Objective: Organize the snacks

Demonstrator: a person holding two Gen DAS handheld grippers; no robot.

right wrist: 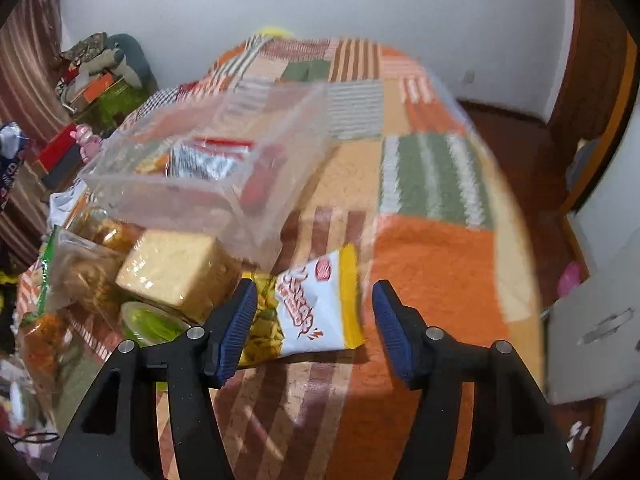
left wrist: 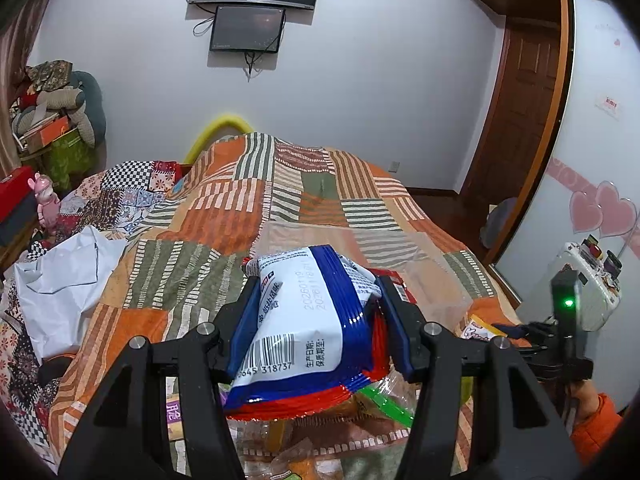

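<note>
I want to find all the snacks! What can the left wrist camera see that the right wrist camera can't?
Only the left wrist view shows the left gripper shut on a blue and white packet, plus a white bag.

Only the right wrist view shows the right gripper open over a yellow and white packet, a clear box holding snacks, and a wrapped cake.

Both show the striped patchwork bedspread.

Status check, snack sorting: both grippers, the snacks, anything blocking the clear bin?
Left gripper shut on blue-white packet. Right gripper open over yellow snack bag on bedspread. Clear bin part filled, nothing blocking.
</note>
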